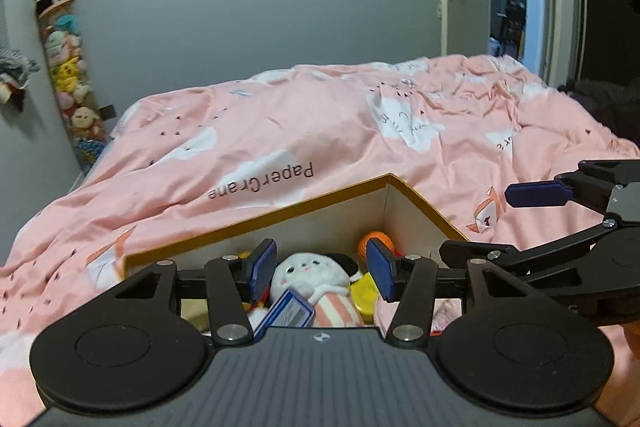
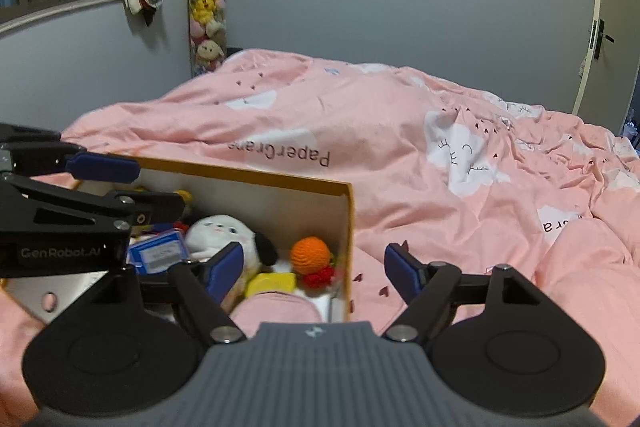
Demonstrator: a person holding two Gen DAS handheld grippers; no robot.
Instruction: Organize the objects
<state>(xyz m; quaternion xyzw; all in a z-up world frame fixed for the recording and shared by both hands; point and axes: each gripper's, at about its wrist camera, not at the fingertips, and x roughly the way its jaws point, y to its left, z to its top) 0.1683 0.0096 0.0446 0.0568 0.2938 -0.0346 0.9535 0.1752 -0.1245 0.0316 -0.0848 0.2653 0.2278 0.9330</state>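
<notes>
A cardboard box (image 2: pixel 349 227) with an orange-brown rim sits on the pink duvet (image 2: pixel 400 131), open at the top, one corner pointing toward twelve o'clock in the left wrist view. Inside it a white plush toy (image 2: pixel 220 233) lies along the box, its face turned up and its black ear toward three o'clock. Just beside that, at three o'clock, rests an orange crocheted ball (image 2: pixel 311 254); a yellow piece (image 2: pixel 270 285) lies near the plush at five o'clock, and a blue-edged card case (image 2: pixel 158 251) at nine o'clock. The left gripper (image 1: pixel 322 269) hovers over the box with fingers spread, holding nothing. The right gripper (image 2: pixel 314 267) straddles the box's right wall, likewise spread and empty.
</notes>
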